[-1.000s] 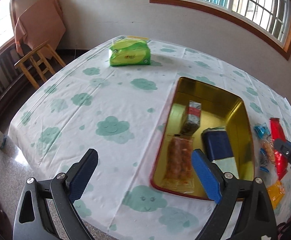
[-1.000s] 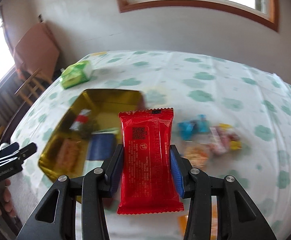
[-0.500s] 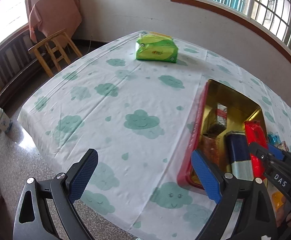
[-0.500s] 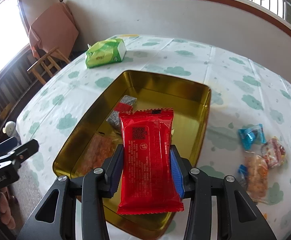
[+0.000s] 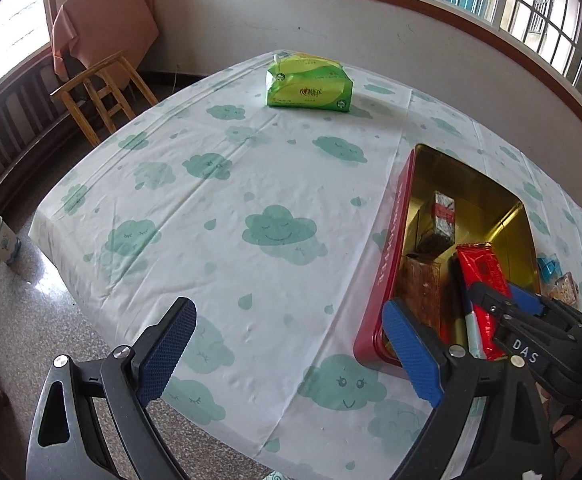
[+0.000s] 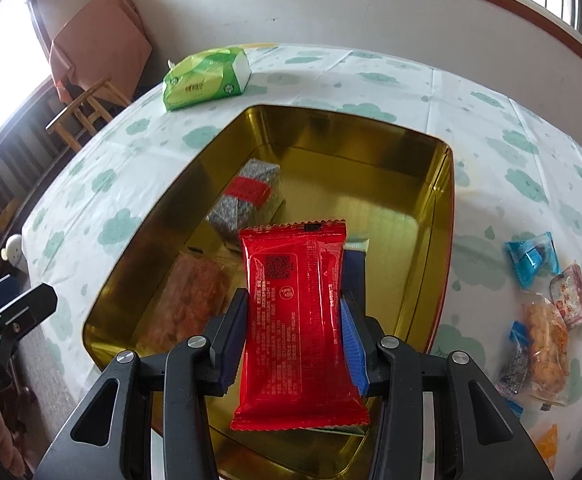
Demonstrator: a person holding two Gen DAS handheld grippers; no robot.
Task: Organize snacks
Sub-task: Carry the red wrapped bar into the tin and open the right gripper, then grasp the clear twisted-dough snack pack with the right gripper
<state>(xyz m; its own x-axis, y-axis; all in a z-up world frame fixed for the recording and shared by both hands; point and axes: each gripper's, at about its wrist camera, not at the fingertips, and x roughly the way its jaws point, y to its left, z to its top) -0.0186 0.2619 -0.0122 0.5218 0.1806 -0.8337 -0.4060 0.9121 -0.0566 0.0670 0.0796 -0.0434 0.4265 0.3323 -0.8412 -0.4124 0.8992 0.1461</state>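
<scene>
Placing step: left gripper (image 5: 287,354) hangs wide open and empty over the tablecloth (image 5: 251,184), just left of the gold tin (image 6: 411,168). Right gripper (image 6: 291,336) is clamped on the red snack packet (image 6: 297,320), low over the tin's near end. Lower onto the blue packet (image 6: 354,270), flat, then release; loose snacks (image 6: 543,320) wait right of it.

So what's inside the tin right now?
In the tin: a grey pack with a red band, an orange snack pack and a blue pack, mostly hidden behind the red pack held over it by the right gripper.
</scene>
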